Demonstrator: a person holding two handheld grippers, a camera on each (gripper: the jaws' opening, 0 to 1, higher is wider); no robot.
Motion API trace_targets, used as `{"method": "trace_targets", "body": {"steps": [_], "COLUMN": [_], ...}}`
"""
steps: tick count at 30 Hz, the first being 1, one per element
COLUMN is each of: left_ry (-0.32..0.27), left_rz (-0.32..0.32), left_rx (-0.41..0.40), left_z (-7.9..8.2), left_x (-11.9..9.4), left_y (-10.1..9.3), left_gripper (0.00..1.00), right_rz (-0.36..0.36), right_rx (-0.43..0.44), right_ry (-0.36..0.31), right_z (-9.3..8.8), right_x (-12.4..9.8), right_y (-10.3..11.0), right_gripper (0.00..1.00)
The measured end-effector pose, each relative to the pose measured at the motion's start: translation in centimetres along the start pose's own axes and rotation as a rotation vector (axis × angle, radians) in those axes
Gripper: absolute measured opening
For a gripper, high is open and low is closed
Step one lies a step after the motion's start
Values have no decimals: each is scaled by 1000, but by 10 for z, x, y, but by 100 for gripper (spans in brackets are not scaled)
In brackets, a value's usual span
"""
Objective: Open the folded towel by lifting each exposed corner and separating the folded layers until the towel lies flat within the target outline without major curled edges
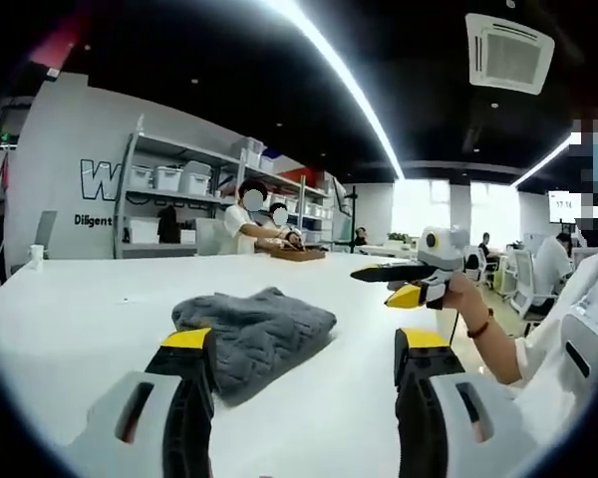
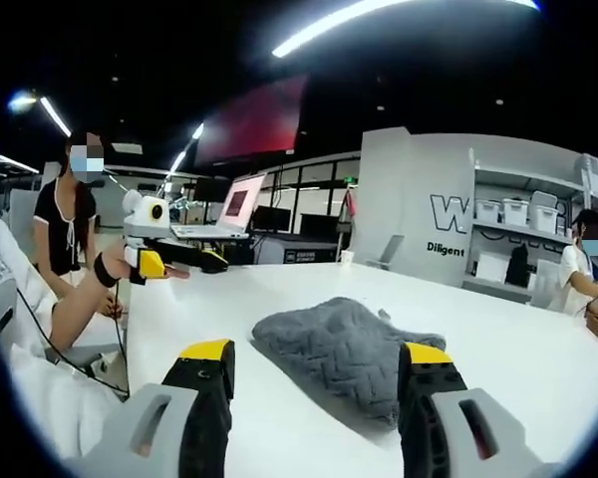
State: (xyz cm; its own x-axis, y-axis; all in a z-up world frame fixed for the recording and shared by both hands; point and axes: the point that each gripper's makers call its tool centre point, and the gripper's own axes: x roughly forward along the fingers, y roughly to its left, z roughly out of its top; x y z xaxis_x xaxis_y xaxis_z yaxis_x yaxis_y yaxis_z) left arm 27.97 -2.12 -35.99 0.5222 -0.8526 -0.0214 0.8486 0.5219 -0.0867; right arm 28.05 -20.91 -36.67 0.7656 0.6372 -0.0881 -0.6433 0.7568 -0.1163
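Note:
A grey folded towel (image 1: 254, 334) with a knitted zigzag pattern lies bunched on the white table (image 1: 90, 309). My left gripper (image 1: 304, 339) is open just in front of it, and its left yellow-tipped jaw overlaps the towel's near edge. Held in a hand, my right gripper (image 1: 401, 284) hovers above the table to the towel's right. In the right gripper view the towel (image 2: 344, 349) lies between and just beyond the open jaws of my right gripper (image 2: 317, 352). There my left gripper (image 2: 174, 261) hangs above the table at the far left. Neither gripper holds anything.
A wooden tray (image 1: 297, 255) stands at the table's far side, where two people work. Shelves with white bins (image 1: 174, 179) line the back wall. A laptop (image 2: 229, 211) sits at the far end. A person (image 2: 65, 239) stands at the table's left edge.

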Motion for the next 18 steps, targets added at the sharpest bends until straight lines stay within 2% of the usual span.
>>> {"method": "trace_targets", "body": {"steps": [18], "left_ry": [5], "left_rz": [-21], "left_rx": [-30], "left_z": [-5], "left_x": [13], "left_y": [3], "left_gripper": [71], "right_rz": [-6], "right_rx": [2], "right_ry": [22], "right_z": [-3], "right_x": [7], "right_y": [-10], "right_gripper": [64]}}
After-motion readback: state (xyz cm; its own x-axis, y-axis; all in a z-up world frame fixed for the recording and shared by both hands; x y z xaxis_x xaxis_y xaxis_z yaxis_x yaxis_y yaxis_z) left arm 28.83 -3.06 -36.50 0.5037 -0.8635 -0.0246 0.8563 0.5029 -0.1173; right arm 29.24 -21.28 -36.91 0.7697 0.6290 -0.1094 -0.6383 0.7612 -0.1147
